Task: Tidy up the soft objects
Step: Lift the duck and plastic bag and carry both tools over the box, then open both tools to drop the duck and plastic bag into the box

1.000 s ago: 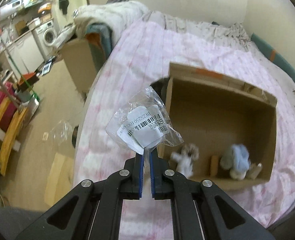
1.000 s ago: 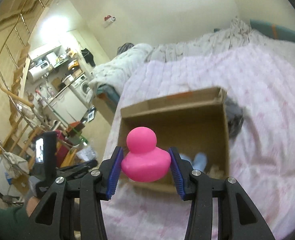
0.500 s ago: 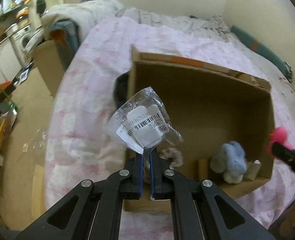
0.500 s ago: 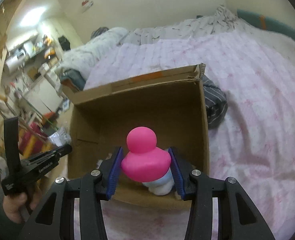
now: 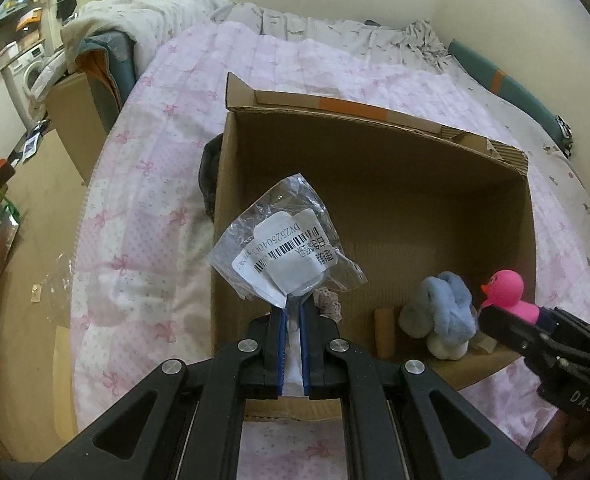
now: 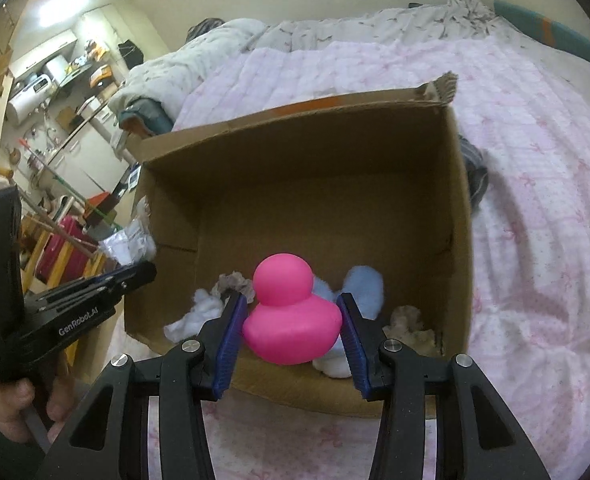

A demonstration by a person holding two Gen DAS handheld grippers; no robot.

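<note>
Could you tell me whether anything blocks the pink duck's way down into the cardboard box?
Nothing visible bars the open box. The right gripper holds the duck above the near edge, but a blue plush toy lies on the floor directly behind it.

Pink duck (image 6: 293,316), bagged item (image 5: 285,248) above box (image 5: 375,168)

Pink duck (image 6: 291,312), brown cardboard box (image 6: 307,160), pink bow-patterned quilt (image 6: 535,200).

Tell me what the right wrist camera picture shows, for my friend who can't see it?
The right gripper squeezes a pink rubber duck just above an open cardboard box on a pink bed cover. Inside the box lie a light blue plush toy and other small soft things. At left, a hand holds the left gripper.
</note>
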